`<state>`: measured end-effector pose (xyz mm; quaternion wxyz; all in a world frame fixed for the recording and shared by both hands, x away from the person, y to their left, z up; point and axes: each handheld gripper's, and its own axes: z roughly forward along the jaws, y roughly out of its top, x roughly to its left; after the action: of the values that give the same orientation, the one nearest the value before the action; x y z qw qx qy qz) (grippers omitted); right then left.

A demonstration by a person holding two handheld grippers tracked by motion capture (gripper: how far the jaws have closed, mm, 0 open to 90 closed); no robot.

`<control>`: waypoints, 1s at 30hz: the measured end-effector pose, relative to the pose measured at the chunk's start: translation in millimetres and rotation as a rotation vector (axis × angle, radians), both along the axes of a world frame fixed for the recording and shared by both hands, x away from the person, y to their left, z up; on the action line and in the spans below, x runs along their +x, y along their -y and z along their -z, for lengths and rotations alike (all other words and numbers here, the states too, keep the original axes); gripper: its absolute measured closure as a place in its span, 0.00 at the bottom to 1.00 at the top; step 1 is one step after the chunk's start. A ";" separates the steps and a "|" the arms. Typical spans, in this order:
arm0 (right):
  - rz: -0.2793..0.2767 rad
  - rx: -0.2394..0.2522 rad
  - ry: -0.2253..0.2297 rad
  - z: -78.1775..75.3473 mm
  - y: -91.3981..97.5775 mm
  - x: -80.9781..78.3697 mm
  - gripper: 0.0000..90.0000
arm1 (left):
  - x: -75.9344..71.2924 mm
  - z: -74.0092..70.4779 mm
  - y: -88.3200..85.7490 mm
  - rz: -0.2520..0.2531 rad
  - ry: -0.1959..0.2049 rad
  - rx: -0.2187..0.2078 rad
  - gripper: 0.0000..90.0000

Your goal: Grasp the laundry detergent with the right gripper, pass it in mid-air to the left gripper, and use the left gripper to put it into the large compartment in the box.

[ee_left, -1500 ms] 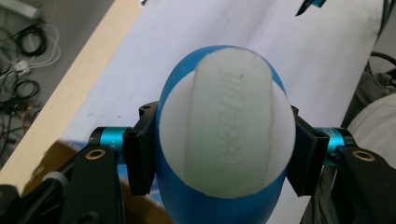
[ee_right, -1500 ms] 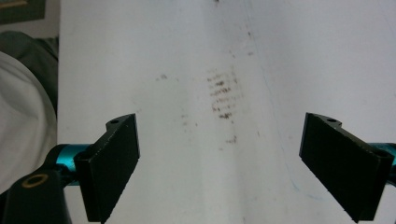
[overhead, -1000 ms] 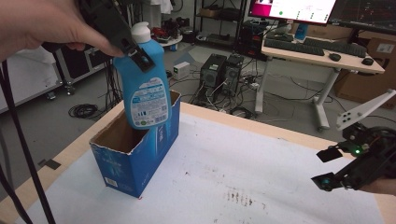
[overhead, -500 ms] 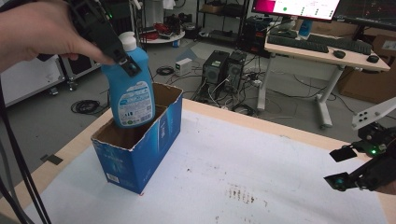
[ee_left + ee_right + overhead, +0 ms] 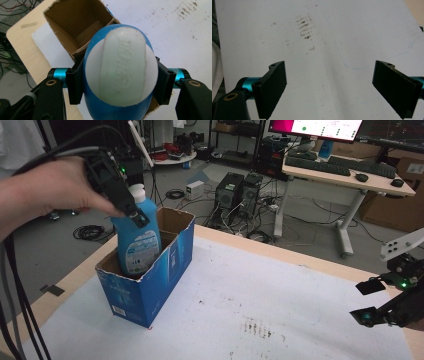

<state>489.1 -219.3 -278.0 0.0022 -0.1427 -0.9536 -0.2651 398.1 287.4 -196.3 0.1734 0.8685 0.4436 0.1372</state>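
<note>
left claw (image 5: 131, 210): clamped on blue bottle (image 5: 136, 240) | change: bottle lowered, base now inside cardboard box (image 5: 150, 285) near tabletop's left edge | next: release | right claw (image 5: 372, 301): open, idle

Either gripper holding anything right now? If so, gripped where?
The left gripper is clamped on the blue bottle just below its white cap, at the shoulder. The right gripper holds nothing, jaws wide open.

A lab: computer towers (image 5: 239, 191), floor cables (image 5: 90, 231), desks (image 5: 350, 176).
</note>
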 end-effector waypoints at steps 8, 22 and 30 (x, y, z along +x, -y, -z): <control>0.001 -0.009 0.006 -0.2 1.5 0.2 0.13 | 2.9 28.9 1.1 0.005 -0.033 0.007 0.42; 0.010 -0.042 0.017 0.9 6.4 -3.1 0.13 | 7.5 64.8 2.9 0.015 -0.071 0.026 0.42; 0.007 -0.042 0.018 1.6 6.8 -3.1 0.13 | 10.2 77.4 4.5 0.020 -0.085 0.041 0.42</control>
<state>486.0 -226.1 -279.6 -0.0106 -0.1437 -0.9584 -0.2463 408.4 282.9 -273.7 0.1380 0.8813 0.4390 0.1074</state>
